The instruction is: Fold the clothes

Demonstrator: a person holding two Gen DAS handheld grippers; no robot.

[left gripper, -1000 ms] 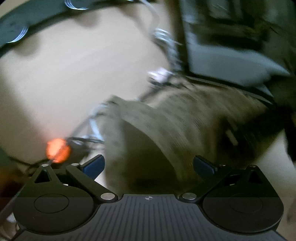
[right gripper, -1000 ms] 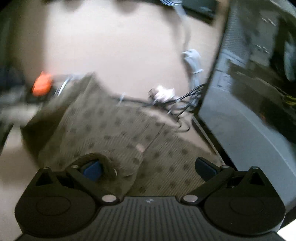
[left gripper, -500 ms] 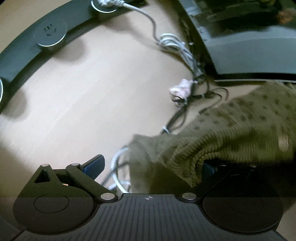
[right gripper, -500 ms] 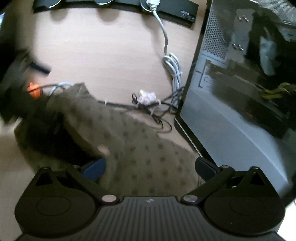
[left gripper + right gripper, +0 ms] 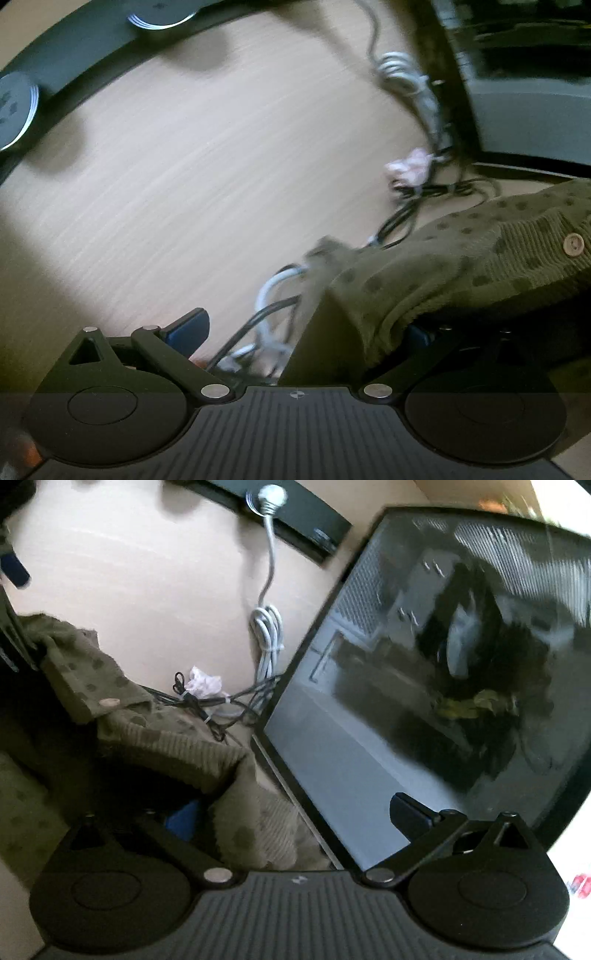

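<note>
Olive cardigan (image 5: 461,266) draped over right gripper (image 5: 295,812) fingers (image 5: 183,821)

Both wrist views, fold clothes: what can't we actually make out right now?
- Left wrist view: the green garment drapes over one finger of the left gripper, hiding any grip; its right side is cut off by the frame.
- Right wrist view: cloth covers one finger of the right gripper, so contact is unclear.
- Garment type: bunched, only one button shows.
- Cables are tangled; the ends run under the cloth.
- Dark case: glare and blur hide its contents.
</note>
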